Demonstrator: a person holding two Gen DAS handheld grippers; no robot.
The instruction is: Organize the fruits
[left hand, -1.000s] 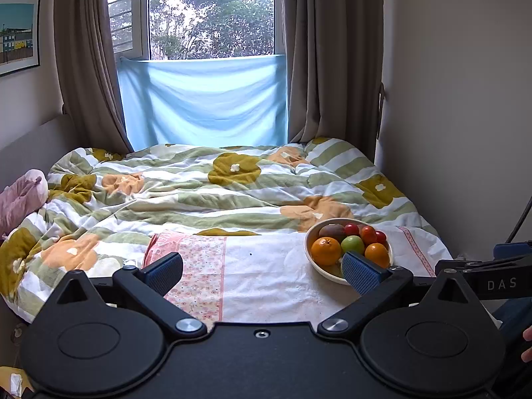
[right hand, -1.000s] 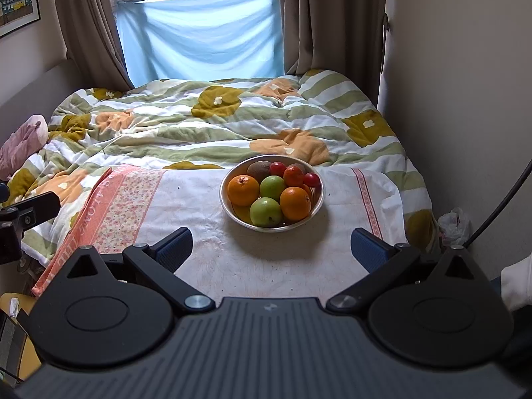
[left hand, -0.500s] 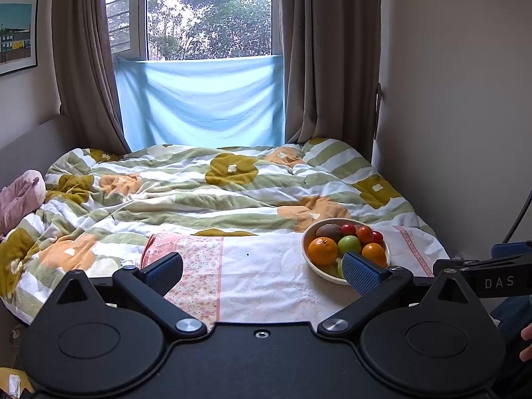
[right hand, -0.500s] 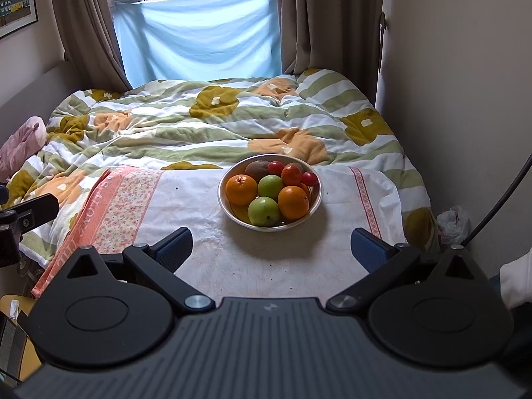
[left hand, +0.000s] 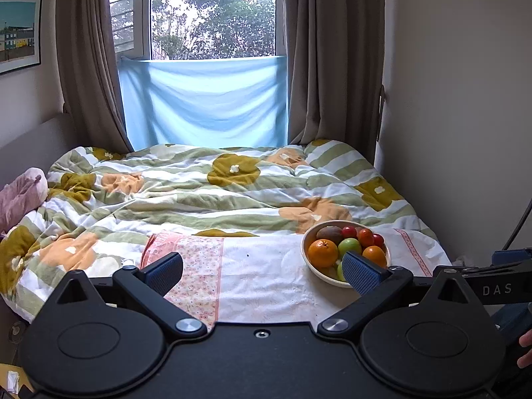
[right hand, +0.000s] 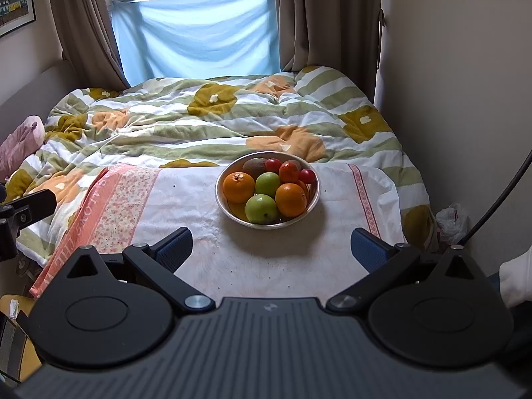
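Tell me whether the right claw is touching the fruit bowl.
Apart. The right wrist view shows bare white cloth between the open right claw and the bowl.

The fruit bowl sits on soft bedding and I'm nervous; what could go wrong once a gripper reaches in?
The bowl rests on a cloth over the bed, so a push could tip it. The fruit is heaped: lifting the near green apple may send the orange rolling out.

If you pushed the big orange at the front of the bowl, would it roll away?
Probably only a little. The orange is round, so it is apt to roll, but it sits wedged against a green apple inside the bowl, whose raised rim would likely stop it. Its skin looks dimpled, so probably not slippery.
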